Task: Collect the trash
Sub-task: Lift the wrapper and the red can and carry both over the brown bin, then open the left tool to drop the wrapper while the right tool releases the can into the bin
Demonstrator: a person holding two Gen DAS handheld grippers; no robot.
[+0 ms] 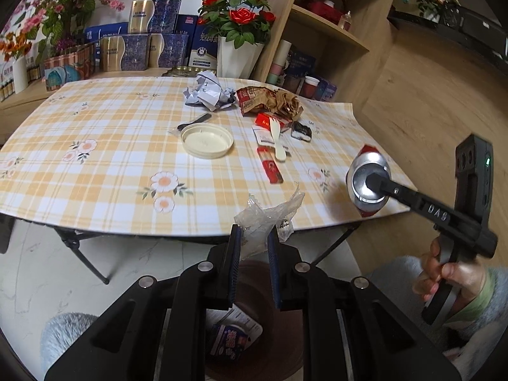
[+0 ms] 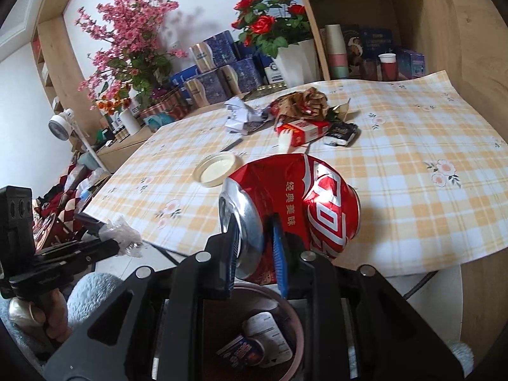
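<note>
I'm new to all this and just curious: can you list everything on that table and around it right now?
crushed red metal can: one, red and silver, held in right jaws
crumpled clear plastic wrapper: one, transparent, held in left jaws
round cream plastic lid: one, cream, mid-table
crumpled white paper: one, white, far side
brown wrapper: one, brown-red, beside paper
red carton: one, red-white, beside wrapper
bin: one, brownish, below jaws
left gripper: black, shut
right gripper: black, shut

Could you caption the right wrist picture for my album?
Right hand-held gripper clamps a crushed red can above the bin.
</note>
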